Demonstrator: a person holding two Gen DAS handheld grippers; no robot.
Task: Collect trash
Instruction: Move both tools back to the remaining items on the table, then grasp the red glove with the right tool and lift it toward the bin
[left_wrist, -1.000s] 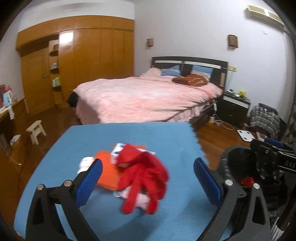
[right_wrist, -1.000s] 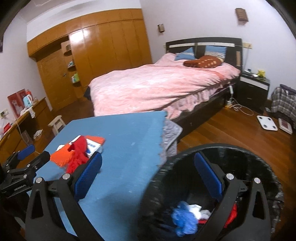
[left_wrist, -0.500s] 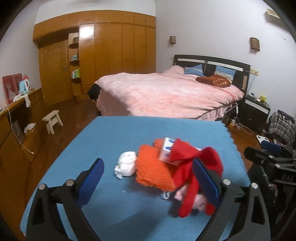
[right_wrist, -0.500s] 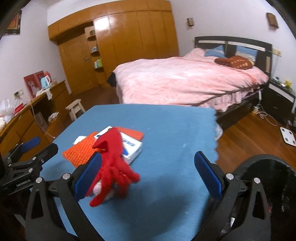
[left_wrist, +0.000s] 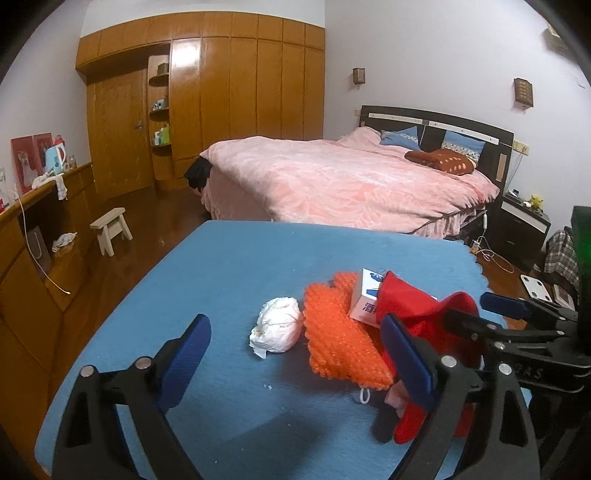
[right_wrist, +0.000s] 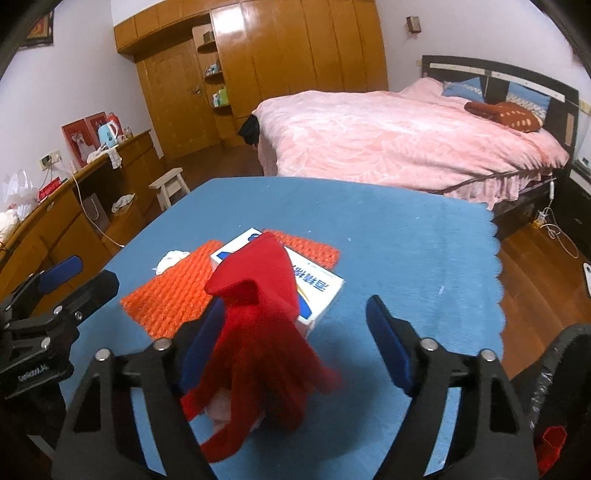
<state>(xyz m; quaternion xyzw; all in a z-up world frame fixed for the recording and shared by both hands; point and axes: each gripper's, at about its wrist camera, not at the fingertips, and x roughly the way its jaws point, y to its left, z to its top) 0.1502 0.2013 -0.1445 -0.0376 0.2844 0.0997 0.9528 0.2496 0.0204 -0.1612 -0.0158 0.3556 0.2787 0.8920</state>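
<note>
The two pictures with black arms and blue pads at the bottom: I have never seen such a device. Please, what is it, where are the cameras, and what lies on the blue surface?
A person holds one tool in each hand. Each tool ends in a two-finger claw, with a camera behind it. One picture looks along the left claw, the other along the right claw.

On the blue cloth lie a crumpled white tissue, an orange bumpy mat and a white box. A red cloth is draped over the box. A black bin stands at the right edge.

Both claws are open, and their jaws have just been closing. The red cloth is between the right claw's fingers but not yet pinched. The left claw holds nothing.
</note>
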